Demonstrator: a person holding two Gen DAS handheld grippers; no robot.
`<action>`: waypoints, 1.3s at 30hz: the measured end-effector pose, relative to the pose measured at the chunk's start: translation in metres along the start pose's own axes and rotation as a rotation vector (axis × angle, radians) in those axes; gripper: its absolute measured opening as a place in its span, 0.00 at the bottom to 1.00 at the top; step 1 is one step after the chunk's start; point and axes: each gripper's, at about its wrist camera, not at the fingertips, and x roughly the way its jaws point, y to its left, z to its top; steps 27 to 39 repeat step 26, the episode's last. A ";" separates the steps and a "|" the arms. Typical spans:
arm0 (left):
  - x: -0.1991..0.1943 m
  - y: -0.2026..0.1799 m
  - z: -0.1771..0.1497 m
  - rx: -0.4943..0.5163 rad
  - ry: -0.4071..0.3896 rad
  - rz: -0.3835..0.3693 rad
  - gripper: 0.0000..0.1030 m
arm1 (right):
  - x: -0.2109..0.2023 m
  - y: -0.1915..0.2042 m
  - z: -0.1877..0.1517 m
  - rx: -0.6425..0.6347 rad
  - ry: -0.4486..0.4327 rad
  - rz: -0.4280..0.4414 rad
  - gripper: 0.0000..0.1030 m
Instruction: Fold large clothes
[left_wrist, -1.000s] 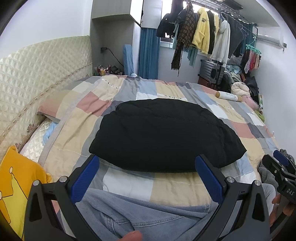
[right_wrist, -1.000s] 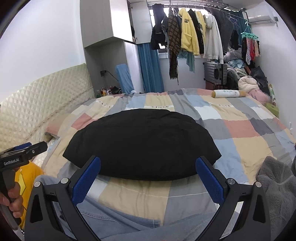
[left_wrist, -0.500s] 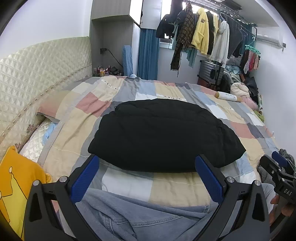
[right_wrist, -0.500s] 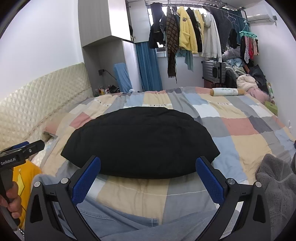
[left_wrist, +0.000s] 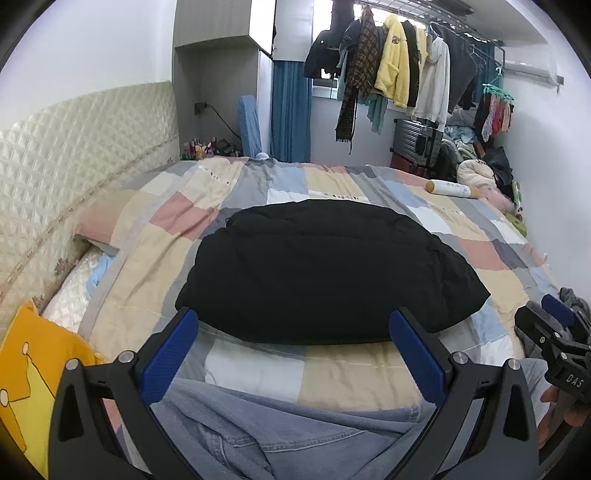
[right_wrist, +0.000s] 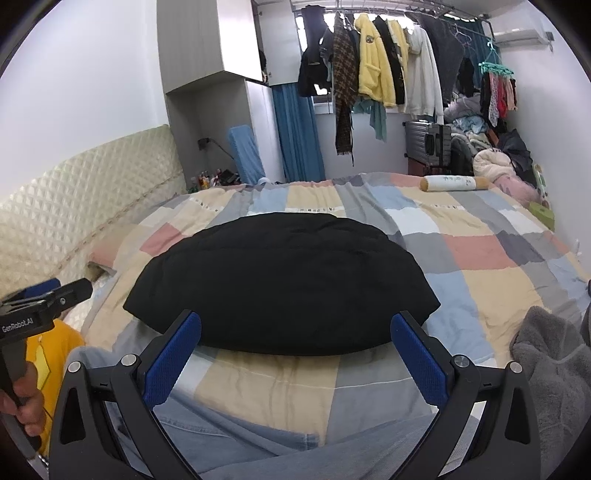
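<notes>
A black padded garment (left_wrist: 325, 273) lies folded into a compact bundle in the middle of the patchwork quilt (left_wrist: 177, 251); it also shows in the right wrist view (right_wrist: 284, 284). My left gripper (left_wrist: 295, 343) is open and empty, held above the bed's near edge, short of the bundle. My right gripper (right_wrist: 295, 347) is open and empty at the same distance. Each gripper shows at the edge of the other's view, the right one (left_wrist: 554, 339) and the left one (right_wrist: 40, 306).
Blue jeans (left_wrist: 258, 424) lie under the grippers at the near edge. A yellow cloth (left_wrist: 29, 369) lies left, a grey fleece (right_wrist: 550, 365) right. A quilted headboard (left_wrist: 74, 155) runs along the left. A roll pillow (right_wrist: 454, 182) and hanging clothes (right_wrist: 373, 74) are at the far side.
Both grippers have drawn back and risen slightly. The black bundle has not moved.
</notes>
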 end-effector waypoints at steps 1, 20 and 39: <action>0.000 0.000 0.000 -0.004 0.000 -0.005 1.00 | 0.000 0.000 0.000 -0.001 -0.002 -0.003 1.00; 0.002 -0.001 -0.005 -0.002 0.005 0.010 1.00 | -0.001 -0.005 -0.001 0.009 -0.015 -0.019 1.00; 0.002 -0.005 -0.007 -0.011 0.005 -0.003 1.00 | 0.001 -0.006 0.001 0.013 -0.014 -0.020 1.00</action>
